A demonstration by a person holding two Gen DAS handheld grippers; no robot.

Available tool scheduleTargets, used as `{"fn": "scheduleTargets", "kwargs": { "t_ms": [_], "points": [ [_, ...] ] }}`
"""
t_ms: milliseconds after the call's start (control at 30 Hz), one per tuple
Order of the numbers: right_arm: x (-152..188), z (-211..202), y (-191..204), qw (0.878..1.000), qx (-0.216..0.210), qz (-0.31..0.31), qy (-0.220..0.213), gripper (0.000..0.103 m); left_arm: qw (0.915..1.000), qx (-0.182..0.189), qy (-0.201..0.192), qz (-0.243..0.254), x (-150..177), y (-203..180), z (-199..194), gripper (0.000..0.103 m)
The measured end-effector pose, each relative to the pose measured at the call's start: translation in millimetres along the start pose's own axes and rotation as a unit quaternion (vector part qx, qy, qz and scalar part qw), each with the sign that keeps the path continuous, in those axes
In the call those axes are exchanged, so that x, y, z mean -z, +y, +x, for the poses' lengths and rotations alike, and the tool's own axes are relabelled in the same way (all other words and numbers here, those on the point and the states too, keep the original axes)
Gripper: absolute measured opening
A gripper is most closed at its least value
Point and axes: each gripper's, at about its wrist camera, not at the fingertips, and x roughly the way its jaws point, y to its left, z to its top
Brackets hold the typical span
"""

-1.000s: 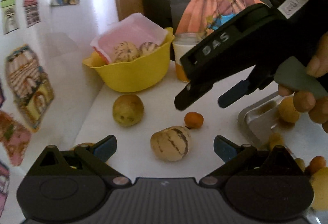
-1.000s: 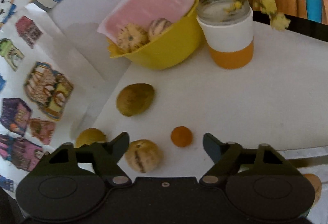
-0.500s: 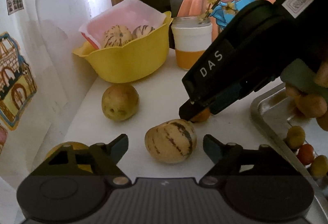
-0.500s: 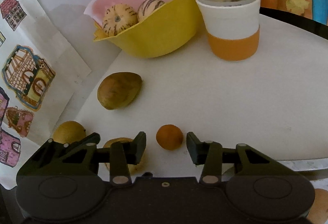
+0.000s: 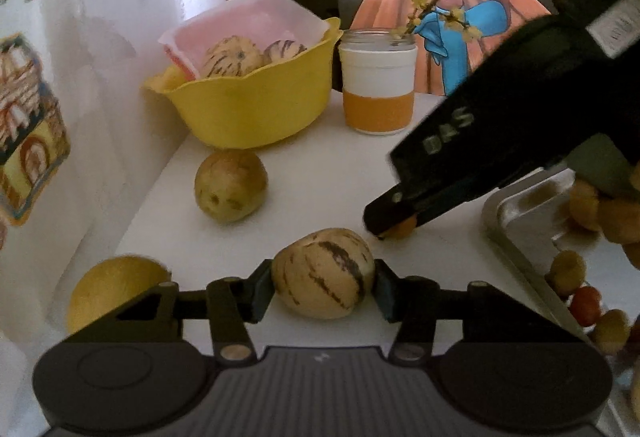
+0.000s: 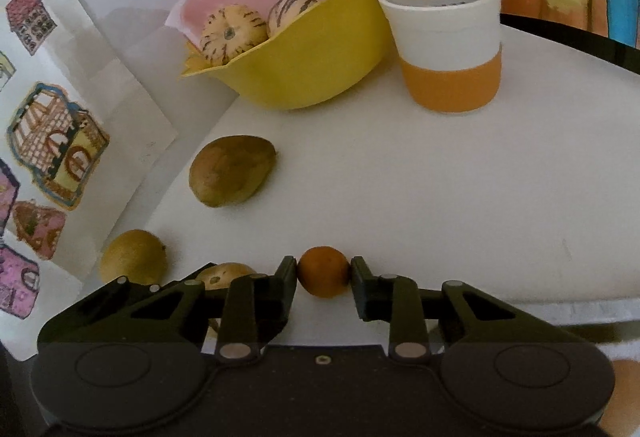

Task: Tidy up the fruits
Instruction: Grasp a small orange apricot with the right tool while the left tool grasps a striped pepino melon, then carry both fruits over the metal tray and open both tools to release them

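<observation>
My left gripper is shut on a cream striped melon that rests on the white table. My right gripper is shut on a small orange fruit, also on the table; from the left wrist view that gripper reaches in from the right, the small orange fruit peeking out at its tip. A yellow bowl at the back holds two striped melons on pink paper. A brownish-green fruit and a yellow lemon lie loose on the left.
A jar with a white and orange sleeve holding a flowering twig stands right of the bowl. A metal tray with several small fruits sits at the right. A white cloth with house drawings hangs along the left edge. A hand holds the right gripper.
Both grippers moved down and forward and closed: the left onto the striped melon, the right onto the small orange fruit.
</observation>
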Motion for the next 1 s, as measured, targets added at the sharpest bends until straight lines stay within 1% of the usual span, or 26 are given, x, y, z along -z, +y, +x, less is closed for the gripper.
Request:
{"fn": "scheduleTargets", "kwargs": {
  "t_ms": [67,267,400,600,733,867,1000],
  "points": [
    [2.9,-8.8,-0.5,1.0,-0.005,0.001,-0.003,0.031,0.9999,0.006,0.002,-0.015,1.7,1.7,-8.7,0.055],
    [15.9,-44.8,-2.7,1.0,-0.015,0.002,-0.018,0.031,0.9998,0.008,-0.003,-0.017,5.2,-10.1,-36.1,0.055],
    [32.7,-81.3,-7.4,0.999,-0.016,-0.003,-0.031,0.031,0.9992,0.026,-0.02,-0.024,3.6,-22.1,-61.1,0.055],
    [60.8,-137.4,-18.6,0.998,0.005,-0.014,-0.055,0.031,0.9963,0.062,-0.057,-0.016,-0.3,-56.8,-102.3,0.055],
    [83.0,-166.0,-34.8,0.998,0.027,-0.013,-0.062,0.031,0.9929,0.094,-0.07,-0.019,5.1,-82.4,-127.0,0.055],
    [105.6,-181.5,-52.9,0.997,0.043,-0.01,-0.062,0.031,0.9897,0.121,-0.074,-0.017,15.4,-104.7,-146.9,0.055],
    [127.8,-187.3,-65.1,0.997,0.047,-0.003,-0.053,0.031,0.9879,0.14,-0.065,-0.013,30.2,-123.9,-159.5,0.055]
  ]
}}
